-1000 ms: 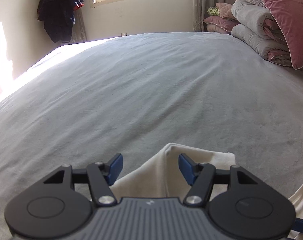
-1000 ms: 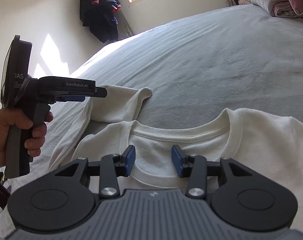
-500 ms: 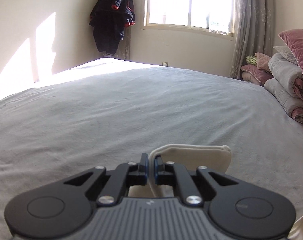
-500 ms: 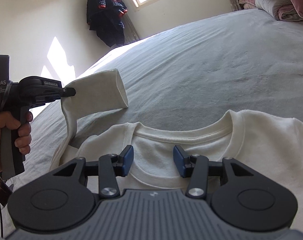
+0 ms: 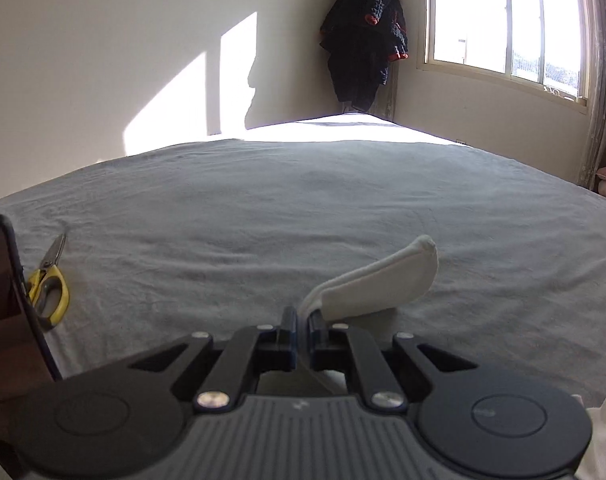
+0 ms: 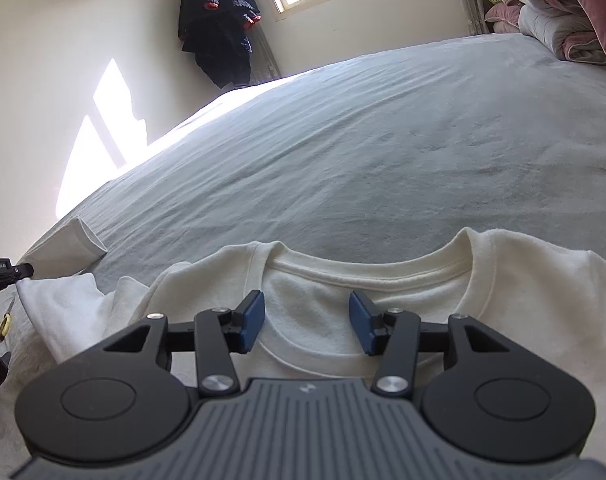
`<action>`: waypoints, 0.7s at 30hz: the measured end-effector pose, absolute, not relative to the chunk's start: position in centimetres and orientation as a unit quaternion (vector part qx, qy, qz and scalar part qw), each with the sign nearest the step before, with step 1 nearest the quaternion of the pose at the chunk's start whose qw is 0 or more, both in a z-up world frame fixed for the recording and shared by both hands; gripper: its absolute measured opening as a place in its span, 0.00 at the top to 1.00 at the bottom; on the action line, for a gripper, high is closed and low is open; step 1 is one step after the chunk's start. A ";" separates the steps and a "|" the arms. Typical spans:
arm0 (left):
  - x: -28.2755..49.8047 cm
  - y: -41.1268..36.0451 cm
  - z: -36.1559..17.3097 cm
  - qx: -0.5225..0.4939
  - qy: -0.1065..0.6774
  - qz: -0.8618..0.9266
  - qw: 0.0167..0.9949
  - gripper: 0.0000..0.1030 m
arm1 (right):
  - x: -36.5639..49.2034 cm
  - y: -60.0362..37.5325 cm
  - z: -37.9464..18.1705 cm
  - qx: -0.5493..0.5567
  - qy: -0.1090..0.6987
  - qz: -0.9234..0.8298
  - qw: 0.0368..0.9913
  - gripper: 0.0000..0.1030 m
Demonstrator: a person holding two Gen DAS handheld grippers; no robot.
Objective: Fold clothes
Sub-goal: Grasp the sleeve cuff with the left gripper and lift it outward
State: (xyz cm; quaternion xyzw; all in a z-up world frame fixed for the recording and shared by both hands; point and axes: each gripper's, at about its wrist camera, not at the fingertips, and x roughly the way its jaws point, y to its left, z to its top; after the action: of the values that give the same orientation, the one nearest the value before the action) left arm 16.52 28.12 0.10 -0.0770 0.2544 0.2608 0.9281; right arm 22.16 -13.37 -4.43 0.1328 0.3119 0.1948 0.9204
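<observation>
A white long-sleeved shirt [image 6: 383, 300] lies flat on the grey bed [image 6: 383, 140], collar towards the far side. My left gripper [image 5: 301, 320] is shut on the shirt's sleeve [image 5: 375, 284], whose cuff sticks out past the fingertips to the right. The right wrist view shows that sleeve [image 6: 63, 246] stretched out to the left of the shirt body, with the left gripper [image 6: 23, 270] at the frame's edge. My right gripper [image 6: 306, 316] hovers over the chest just below the collar. Its jaws are opening, and the pads press on nothing.
Yellow-handled scissors [image 5: 49, 284] lie on the bed at the left, beside a dark flat device [image 5: 7, 300]. A dark jacket [image 5: 363, 40] hangs in the corner by the window. Folded quilts and pink pillows [image 6: 563, 8] are stacked at the far right.
The left gripper shut on the sleeve, then swung it out to the left, away from the shirt body. The right gripper stayed over the collar and its jaws widened slightly.
</observation>
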 end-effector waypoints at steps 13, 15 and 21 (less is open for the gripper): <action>17.3 28.6 -1.1 -0.043 0.311 0.289 0.905 0.62 | 22.1 -13.2 -4.4 0.124 0.310 0.196 0.922 0.48; 18.3 30.0 -1.3 -0.085 0.322 0.281 0.900 0.62 | 22.1 -13.1 -4.4 0.123 0.310 0.196 0.922 0.47; 19.3 34.2 -2.0 -0.243 0.293 0.255 0.889 0.65 | 22.1 -13.3 -4.4 0.128 0.310 0.198 0.921 0.47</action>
State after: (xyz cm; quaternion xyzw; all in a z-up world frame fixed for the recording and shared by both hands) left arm 19.31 34.20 -2.01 -0.2426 0.2931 0.2555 0.8888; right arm 22.13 -13.27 -4.44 0.1277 0.3097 0.1976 0.9213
